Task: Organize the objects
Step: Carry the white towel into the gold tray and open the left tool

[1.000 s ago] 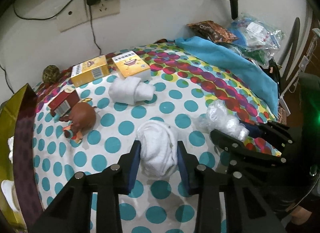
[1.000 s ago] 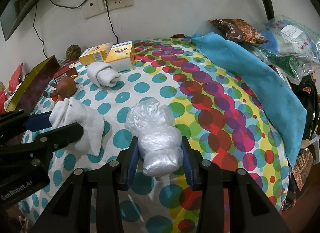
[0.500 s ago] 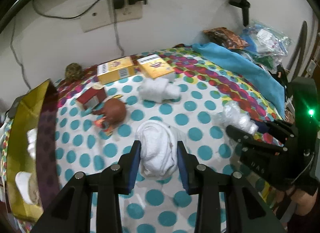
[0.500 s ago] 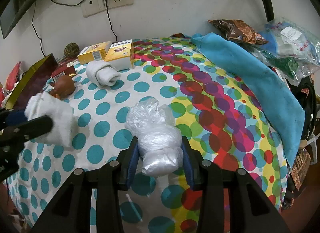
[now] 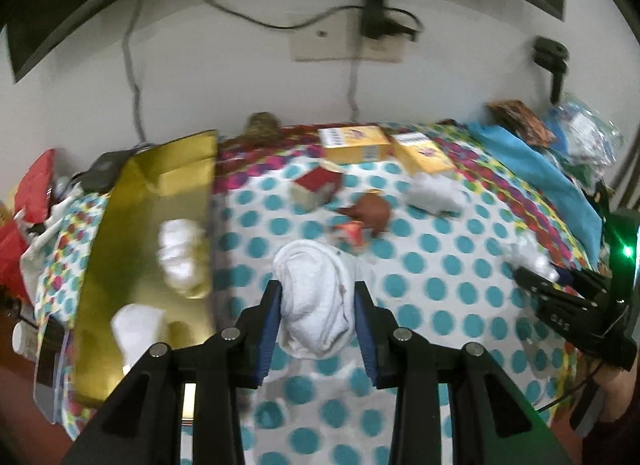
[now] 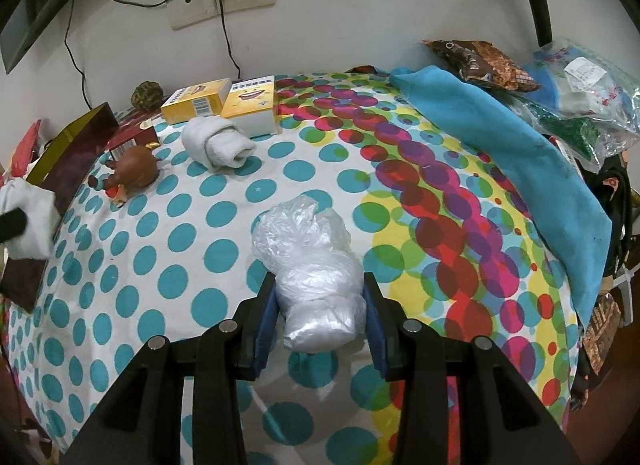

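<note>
- Four rolled white cloths show: one in the left gripper (image 5: 318,315), two lying in the gold box (image 5: 144,233) at the left, and one (image 6: 218,143) loose on the dotted tablecloth (image 6: 208,233) by the far boxes.
- Two yellow boxes (image 6: 198,101) stand side by side at the far edge; a red box (image 5: 316,187) and a brown toy (image 6: 134,171) sit to their left.
- The held white cloth roll (image 5: 314,297) runs lengthwise from near to far between the blue pads, its rounded end toward the wall; it hangs just right of the gold box, above the tablecloth.
- The left gripper is closed tight on that roll, angled downward.
- The right gripper (image 6: 320,319) is likewise clamped, pads pressing a crumpled clear plastic bag (image 6: 312,265) that rests on the tablecloth, long axis near to far.
- In the left wrist view the right gripper sits low at the far right, a hand (image 5: 614,389) behind it.
</note>
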The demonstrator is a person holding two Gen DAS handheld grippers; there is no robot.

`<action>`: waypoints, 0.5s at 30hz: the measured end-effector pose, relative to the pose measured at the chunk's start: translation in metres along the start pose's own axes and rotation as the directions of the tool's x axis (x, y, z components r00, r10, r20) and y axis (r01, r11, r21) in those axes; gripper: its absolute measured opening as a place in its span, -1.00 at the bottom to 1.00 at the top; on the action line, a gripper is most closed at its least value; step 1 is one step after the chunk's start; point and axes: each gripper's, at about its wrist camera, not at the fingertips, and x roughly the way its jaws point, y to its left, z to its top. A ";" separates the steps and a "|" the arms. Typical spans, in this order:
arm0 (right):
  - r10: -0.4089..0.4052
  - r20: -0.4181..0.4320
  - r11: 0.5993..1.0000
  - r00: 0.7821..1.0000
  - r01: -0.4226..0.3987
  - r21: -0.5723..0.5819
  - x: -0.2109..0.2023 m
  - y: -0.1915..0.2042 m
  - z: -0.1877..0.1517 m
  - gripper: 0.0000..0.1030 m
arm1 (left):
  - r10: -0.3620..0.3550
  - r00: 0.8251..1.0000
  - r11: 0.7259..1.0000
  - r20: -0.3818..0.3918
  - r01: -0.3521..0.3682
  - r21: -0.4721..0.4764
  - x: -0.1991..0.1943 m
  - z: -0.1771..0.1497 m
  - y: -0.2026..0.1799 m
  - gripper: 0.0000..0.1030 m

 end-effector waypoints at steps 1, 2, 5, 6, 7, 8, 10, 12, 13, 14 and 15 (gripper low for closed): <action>0.001 -0.002 1.000 1.000 -0.001 -0.002 -0.001 0.002 -0.001 -0.27 | 0.016 1.000 1.000 0.004 -0.016 -0.017 -0.003 0.000 0.011 -0.31; 0.002 -0.002 1.000 1.000 -0.002 -0.003 -0.002 0.004 -0.001 -0.27 | 0.029 1.000 0.999 0.006 -0.028 -0.032 -0.006 0.000 0.021 -0.31; 0.001 -0.003 1.000 1.000 -0.001 -0.008 -0.004 0.009 -0.001 -0.27 | 0.067 0.998 0.995 0.015 -0.065 -0.069 -0.012 0.000 0.050 -0.31; 0.000 -0.003 1.000 1.000 0.000 -0.008 -0.005 0.011 -0.001 -0.27 | 0.077 0.997 0.994 0.019 -0.075 -0.078 -0.014 0.000 0.058 -0.31; 0.001 -0.003 1.000 1.000 -0.001 -0.007 -0.005 0.012 -0.001 -0.27 | 0.093 0.995 0.992 0.022 -0.091 -0.092 -0.016 0.001 0.070 -0.31; 0.002 -0.004 1.000 1.000 -0.002 -0.007 -0.006 0.014 -0.001 -0.27 | 0.104 0.994 0.989 0.022 -0.101 -0.105 -0.017 0.001 0.078 -0.31; -0.001 -0.004 1.000 1.000 0.001 -0.009 -0.006 0.018 0.000 -0.27 | 0.117 0.993 0.984 0.017 -0.113 -0.140 -0.018 0.001 0.099 -0.31; 0.003 -0.007 1.000 1.000 -0.003 -0.011 -0.007 0.021 0.000 -0.27 | 0.126 0.992 0.979 0.008 -0.123 -0.164 -0.016 0.001 0.114 -0.31; 0.000 -0.007 1.000 1.000 0.000 -0.014 -0.007 0.023 0.000 -0.27 | 0.131 0.991 0.977 0.004 -0.129 -0.168 -0.015 0.000 0.121 -0.31; -0.002 -0.008 1.000 1.000 0.002 -0.020 -0.007 0.025 0.000 -0.27 | 0.139 0.990 0.976 0.002 -0.136 -0.170 -0.014 -0.001 0.127 -0.31; 0.000 -0.010 1.000 1.000 0.000 -0.022 -0.007 0.027 0.000 -0.27 | 0.145 0.989 0.975 -0.002 -0.143 -0.171 -0.012 -0.001 0.131 -0.31</action>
